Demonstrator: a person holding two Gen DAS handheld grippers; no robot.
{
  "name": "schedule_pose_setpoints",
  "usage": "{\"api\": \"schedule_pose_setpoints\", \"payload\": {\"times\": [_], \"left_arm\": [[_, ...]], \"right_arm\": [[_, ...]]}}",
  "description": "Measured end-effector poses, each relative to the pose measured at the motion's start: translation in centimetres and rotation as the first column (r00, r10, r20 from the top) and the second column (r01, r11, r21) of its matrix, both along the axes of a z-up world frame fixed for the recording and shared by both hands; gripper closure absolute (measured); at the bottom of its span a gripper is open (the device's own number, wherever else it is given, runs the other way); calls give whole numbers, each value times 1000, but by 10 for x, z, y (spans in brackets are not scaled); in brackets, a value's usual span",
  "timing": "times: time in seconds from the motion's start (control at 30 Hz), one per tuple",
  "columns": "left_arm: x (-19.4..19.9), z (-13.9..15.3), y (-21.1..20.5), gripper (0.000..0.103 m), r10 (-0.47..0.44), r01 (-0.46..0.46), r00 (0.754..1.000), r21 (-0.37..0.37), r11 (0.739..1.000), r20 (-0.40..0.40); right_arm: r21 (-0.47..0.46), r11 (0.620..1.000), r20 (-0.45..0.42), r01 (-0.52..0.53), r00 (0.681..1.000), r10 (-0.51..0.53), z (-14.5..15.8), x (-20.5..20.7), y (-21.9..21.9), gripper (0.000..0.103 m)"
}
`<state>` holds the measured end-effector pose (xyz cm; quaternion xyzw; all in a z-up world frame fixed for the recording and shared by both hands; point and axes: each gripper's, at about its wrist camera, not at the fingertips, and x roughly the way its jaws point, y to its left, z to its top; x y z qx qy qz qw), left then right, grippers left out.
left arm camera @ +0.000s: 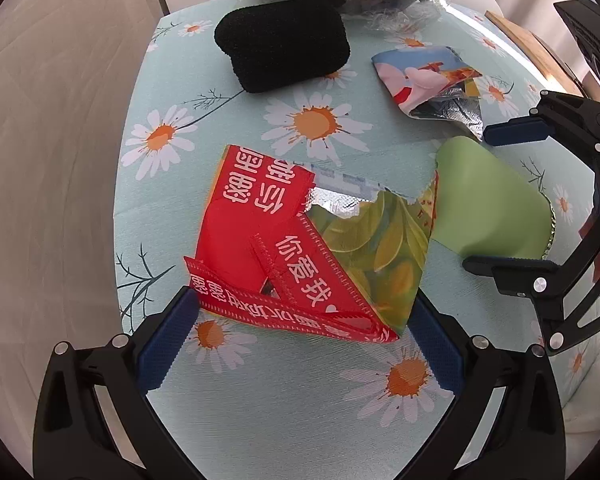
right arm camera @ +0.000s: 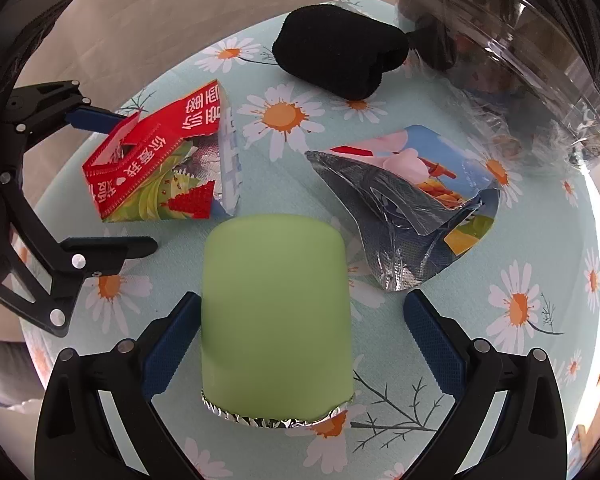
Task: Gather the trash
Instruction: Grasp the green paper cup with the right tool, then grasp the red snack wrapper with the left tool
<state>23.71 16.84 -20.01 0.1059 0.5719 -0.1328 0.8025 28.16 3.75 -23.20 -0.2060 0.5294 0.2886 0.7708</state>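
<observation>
Nearby, green cup (right arm camera: 274, 312), foil-rimmed, sideways.

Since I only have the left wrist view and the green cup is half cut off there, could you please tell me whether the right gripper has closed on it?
Observer: No. The right gripper is open around the green cup; table shows between the cup and its right-hand pad.
Operator: Thank you. Which end faces that gripper?
Observer: The end with the crumpled foil rim.
Operator: Is anything crowding it?
Observer: The blue-and-pink wrapper lies beside the cup, just apart.
</observation>
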Motion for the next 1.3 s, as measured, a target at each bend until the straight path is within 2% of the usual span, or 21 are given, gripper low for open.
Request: {"api": "schedule_pose_setpoints", "payload": {"times": [0.1,0.27,0.37,0.4,0.47,0.5,0.53,0.7,0.9,0.97,1.07,1.13,1.17,1.27,1.3], "left_arm": [[1,-2,0,5,50,-49,999,-6,999,10],[-6,1,0,15,88,-87,996,-9,996,27],[-9,6,2,17,111,-111,994,-59,992,-4],[-11,7,2,22,115,-115,993,-69,991,-2],[-14,12,-7,43,103,-103,995,-79,992,0],[-15,13,-9,79,105,-105,994,-81,991,-5],[-15,12,-9,95,113,-115,993,-89,989,-26],[-19,10,-3,98,129,-135,990,-134,982,-48],[-32,17,2,98,144,-146,989,-139,980,-21],[-34,20,1,93,149,-148,989,-129,981,-4],[-36,25,2,76,162,-160,987,-132,978,7],[-37,30,2,40,171,-166,985,-125,978,30],[-37,32,2,33,176,-170,983,-118,978,44],[-34,37,4,28,175,-168,983,-109,980,59],[-31,37,4,22,178,-171,982,-105,980,56]], "right_arm": [[15,1000,14,1,1000,-2,-4,1,-1,7],[28,999,37,37,999,-38,2,-17,-16,10],[42,998,52,35,998,-37,11,-26,-22,38],[40,999,31,36,999,-37,11,-28,-23,39],[45,999,16,23,1000,-24,13,-32,-28,39],[49,998,6,27,1000,-27,14,-33,-31,40],[60,997,-4,37,999,-36,19,-35,-37,40],[75,995,-4,62,998,-62,26,-54,-54,40],[86,992,5,87,996,-87,39,-75,-74,39],[88,991,7,98,995,-100,40,-84,-82,39],[95,988,-3,121,993,-121,41,-91,-90,39],[103,986,-7,133,991,-133,40,-95,-96,39],[107,985,-9,134,991,-134,42,-94,-97,39],[106,985,-13,134,991,-133,41,-95,-91,39],[104,986,-12,133,991,-132,42,-95,-92,39]]}}
